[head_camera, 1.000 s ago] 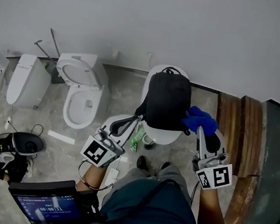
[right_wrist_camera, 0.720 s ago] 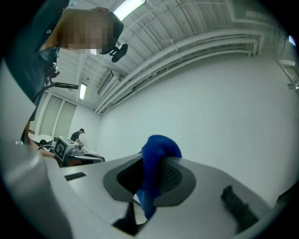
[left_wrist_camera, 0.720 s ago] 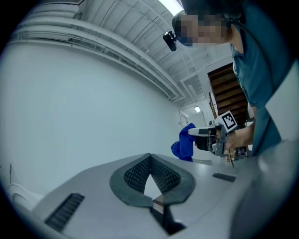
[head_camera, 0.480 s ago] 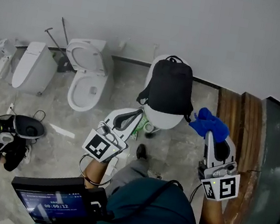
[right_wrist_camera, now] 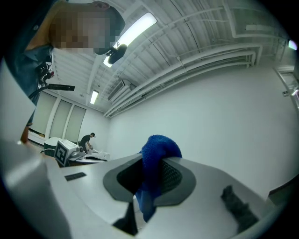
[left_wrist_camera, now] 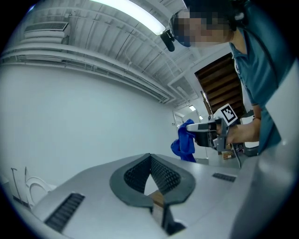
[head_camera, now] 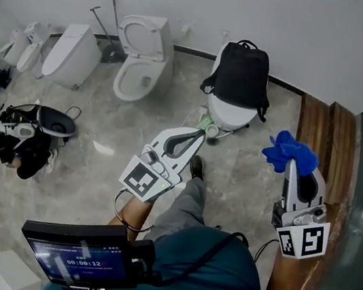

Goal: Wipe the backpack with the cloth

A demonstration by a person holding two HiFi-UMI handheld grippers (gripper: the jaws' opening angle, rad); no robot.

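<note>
Zero contact with backpack [head_camera: 242, 75] now. Nearest: left gripper [head_camera: 197, 134], well short of backpack, closed on nothing. Level with it, off to backpack's right and also well short: right gripper [head_camera: 290, 165], clamped on blue cloth [head_camera: 289, 151], bunched over the tips. Farthest: backpack itself, upright on white toilet [head_camera: 231, 117]. Pulled back from cloth-on-backpack contact of a second ago. Reads as wiping paused or done; would need fresh approach for another pass.

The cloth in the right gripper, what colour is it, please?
The fuzzy cloth is bright blue, clearest in the right gripper view.
</note>
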